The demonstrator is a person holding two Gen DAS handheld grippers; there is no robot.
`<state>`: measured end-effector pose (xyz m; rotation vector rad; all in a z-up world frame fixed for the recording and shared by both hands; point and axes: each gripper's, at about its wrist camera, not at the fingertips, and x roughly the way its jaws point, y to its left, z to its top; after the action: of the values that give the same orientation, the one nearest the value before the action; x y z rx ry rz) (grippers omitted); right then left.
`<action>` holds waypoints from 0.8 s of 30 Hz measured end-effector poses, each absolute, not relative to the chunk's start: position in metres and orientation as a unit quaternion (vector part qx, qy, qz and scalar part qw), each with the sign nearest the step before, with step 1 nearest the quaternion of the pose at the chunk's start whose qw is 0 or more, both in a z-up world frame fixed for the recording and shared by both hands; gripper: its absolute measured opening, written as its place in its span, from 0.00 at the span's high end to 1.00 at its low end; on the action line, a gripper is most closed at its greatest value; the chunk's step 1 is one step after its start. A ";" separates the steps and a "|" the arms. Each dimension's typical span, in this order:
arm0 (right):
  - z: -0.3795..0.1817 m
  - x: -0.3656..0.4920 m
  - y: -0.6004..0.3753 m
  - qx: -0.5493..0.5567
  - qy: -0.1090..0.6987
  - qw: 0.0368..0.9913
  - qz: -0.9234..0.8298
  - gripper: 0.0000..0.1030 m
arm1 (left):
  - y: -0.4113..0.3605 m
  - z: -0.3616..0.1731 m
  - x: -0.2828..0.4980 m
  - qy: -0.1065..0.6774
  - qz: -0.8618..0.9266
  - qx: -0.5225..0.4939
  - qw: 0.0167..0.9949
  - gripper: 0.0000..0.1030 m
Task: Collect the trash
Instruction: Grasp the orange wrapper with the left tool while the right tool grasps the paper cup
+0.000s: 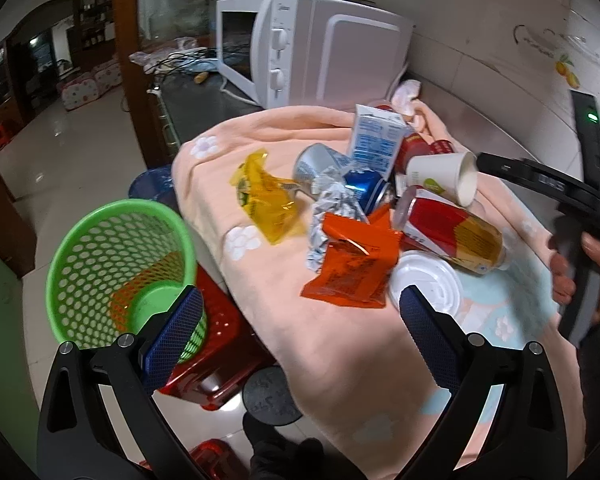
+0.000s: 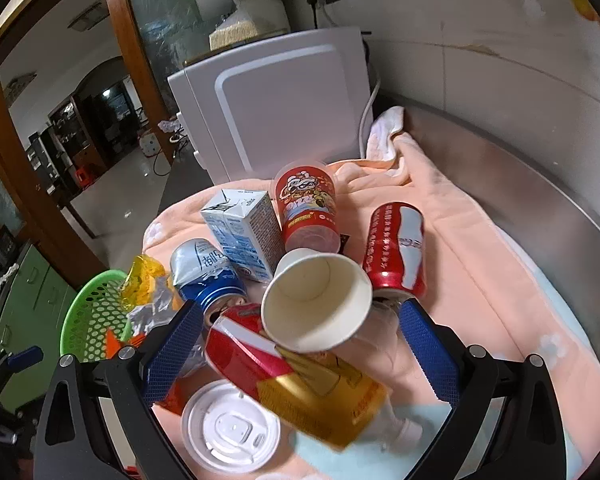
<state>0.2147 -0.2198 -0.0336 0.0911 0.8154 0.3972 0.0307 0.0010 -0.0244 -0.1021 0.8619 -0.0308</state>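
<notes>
Peach towel [image 1: 328, 344] w/ trash, kitchen counter [image 2: 520, 168]

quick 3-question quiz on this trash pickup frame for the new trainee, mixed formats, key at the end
1. True or false: the green basket sits on the peach blanket among the trash.
2. Multiple choice: the white paper cup is
A. upright with its lid on
B. tipped on its side, mouth toward the right wrist camera
C. inside the basket
3. Fill in: the white plastic lid lies flat on the blanket next to the red-and-gold ____.

Key:
1. False. It stands off the blanket's edge, lower down, on a red stool.
2. B
3. Bottle
</notes>
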 end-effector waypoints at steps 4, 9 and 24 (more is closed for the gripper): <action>-0.042 0.228 -0.215 0.031 0.401 0.894 0.195 0.12 | -0.007 -0.030 0.036 0.416 -0.037 -0.048 0.907 0.06; -0.050 0.238 -0.216 0.034 0.410 0.890 0.198 0.18 | -0.018 -0.039 0.049 0.420 -0.072 -0.053 0.903 0.12; -0.054 0.238 -0.213 0.020 0.417 0.887 0.197 0.45 | -0.047 -0.074 0.086 0.447 -0.044 -0.026 0.893 0.12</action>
<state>0.2385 -0.2129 -0.0537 0.0426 0.8660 0.4098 0.0857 -0.0469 -0.0738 -0.0539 0.9282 -0.0916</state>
